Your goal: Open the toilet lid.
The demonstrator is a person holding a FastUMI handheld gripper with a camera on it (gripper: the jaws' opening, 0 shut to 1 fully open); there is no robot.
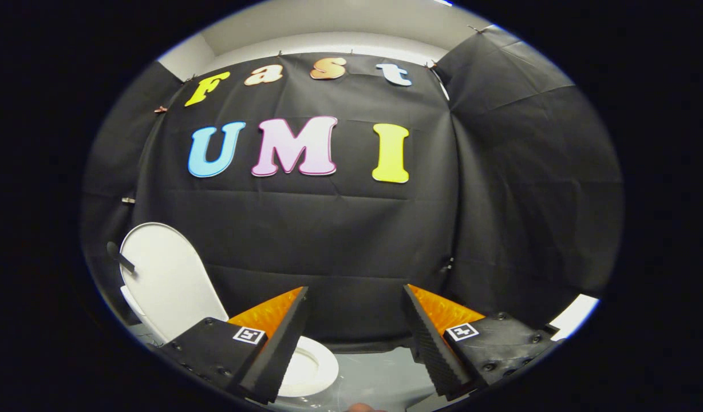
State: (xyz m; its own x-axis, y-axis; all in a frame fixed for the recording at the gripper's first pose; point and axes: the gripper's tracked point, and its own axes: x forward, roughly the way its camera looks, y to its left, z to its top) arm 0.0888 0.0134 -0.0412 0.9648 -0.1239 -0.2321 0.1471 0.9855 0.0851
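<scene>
Hand-held gripper (356, 337): ridged finger pads (429, 343), square tags, screws

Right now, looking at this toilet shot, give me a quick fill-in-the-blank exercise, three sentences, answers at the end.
1. The toilet lid stands ____, leaning back to the left of the fingers.
2. The gripper has its fingers spread ____, with nothing between them.
3. The seat ring lies just behind the ____ finger.

Missing words: raised; open; left
</scene>
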